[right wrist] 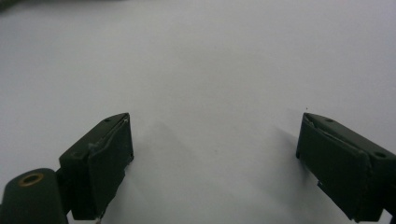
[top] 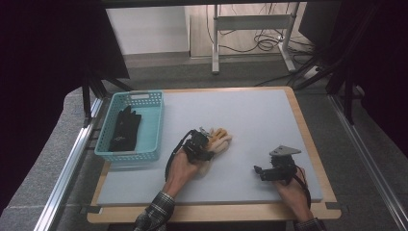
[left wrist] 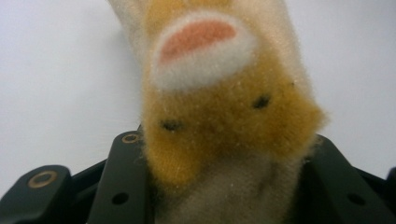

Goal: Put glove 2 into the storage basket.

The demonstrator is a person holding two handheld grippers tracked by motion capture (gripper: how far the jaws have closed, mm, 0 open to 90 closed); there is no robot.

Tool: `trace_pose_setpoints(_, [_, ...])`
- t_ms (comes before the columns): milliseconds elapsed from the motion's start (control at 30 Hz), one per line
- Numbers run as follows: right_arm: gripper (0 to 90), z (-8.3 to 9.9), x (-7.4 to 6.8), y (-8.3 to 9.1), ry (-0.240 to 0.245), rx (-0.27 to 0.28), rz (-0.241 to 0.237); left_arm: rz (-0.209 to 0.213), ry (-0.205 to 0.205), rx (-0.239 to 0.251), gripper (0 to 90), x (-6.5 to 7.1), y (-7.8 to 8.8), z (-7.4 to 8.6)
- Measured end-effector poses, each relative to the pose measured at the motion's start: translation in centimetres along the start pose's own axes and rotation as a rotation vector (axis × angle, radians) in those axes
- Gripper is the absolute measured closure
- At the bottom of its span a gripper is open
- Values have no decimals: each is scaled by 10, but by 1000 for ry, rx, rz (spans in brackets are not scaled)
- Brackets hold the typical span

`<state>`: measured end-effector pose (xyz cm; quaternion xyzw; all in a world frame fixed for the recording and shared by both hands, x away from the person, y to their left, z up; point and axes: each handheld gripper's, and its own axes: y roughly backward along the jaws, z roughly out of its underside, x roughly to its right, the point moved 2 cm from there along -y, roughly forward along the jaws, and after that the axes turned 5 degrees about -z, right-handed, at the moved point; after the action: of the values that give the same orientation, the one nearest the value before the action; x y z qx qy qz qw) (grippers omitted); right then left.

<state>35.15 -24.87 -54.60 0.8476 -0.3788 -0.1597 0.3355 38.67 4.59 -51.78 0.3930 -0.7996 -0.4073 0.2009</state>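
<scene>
A fuzzy yellow and cream glove point(top: 221, 140) lies near the middle of the pale grey mat point(top: 250, 115). My left gripper point(top: 204, 145) comes at it from the near left. In the left gripper view the glove point(left wrist: 210, 93), with a pink and white patch, sits squeezed between the two black jaws, so the left gripper point(left wrist: 224, 154) is shut on it. My right gripper point(top: 258, 171) rests low over the mat at the near right, apart from the glove. Its jaws stand wide apart in the right gripper view with only bare mat between them, so the right gripper point(right wrist: 215, 140) is open.
A turquoise plastic basket point(top: 139, 96) stands at the mat's left edge with a black glove point(top: 126, 127) lying in it. The mat lies on a wooden board with a narrow rim point(top: 308, 144). Desk legs and cables stand on the floor beyond the far edge.
</scene>
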Motion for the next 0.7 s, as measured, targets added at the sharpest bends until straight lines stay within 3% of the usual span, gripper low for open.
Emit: trace_pose_setpoints(700, [103,0,0,0,1,0,-1,-101,82,53,554,-54,73,-21])
